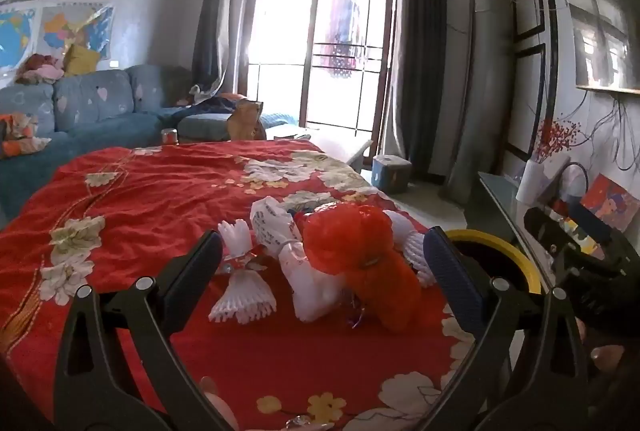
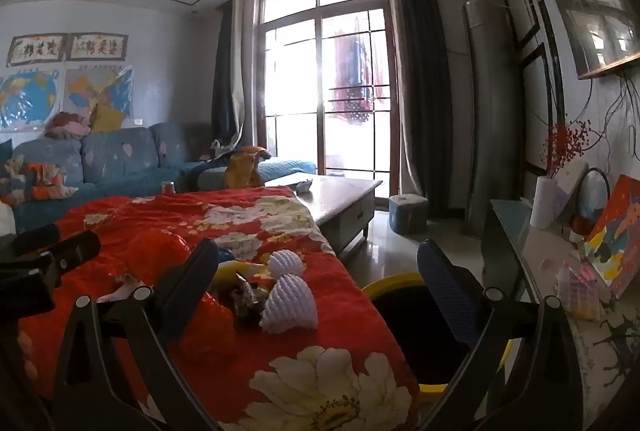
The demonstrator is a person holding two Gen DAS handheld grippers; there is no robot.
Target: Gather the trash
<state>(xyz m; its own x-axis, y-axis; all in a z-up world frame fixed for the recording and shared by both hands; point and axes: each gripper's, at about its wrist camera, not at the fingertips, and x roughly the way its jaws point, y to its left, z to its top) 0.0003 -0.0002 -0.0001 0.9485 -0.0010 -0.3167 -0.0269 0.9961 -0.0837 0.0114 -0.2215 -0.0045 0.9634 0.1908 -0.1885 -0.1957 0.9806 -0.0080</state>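
Two grippers, the left gripper (image 1: 324,263) and the right gripper (image 2: 316,283), hover with fingers spread wide and nothing between the pads. Ahead of them trash lies on the red floral cloth (image 1: 160,191): an orange mesh bag (image 1: 352,243), white foam fruit nets (image 2: 290,305) and what may be crumpled wrappers (image 2: 246,297). Just beside the cloth's right edge stands a yellow-rimmed bin (image 2: 394,281).

a home living room — blue sofa (image 1: 92,103), wall maps (image 2: 28,99), curtained balcony door (image 1: 320,47), low coffee table (image 2: 344,195).
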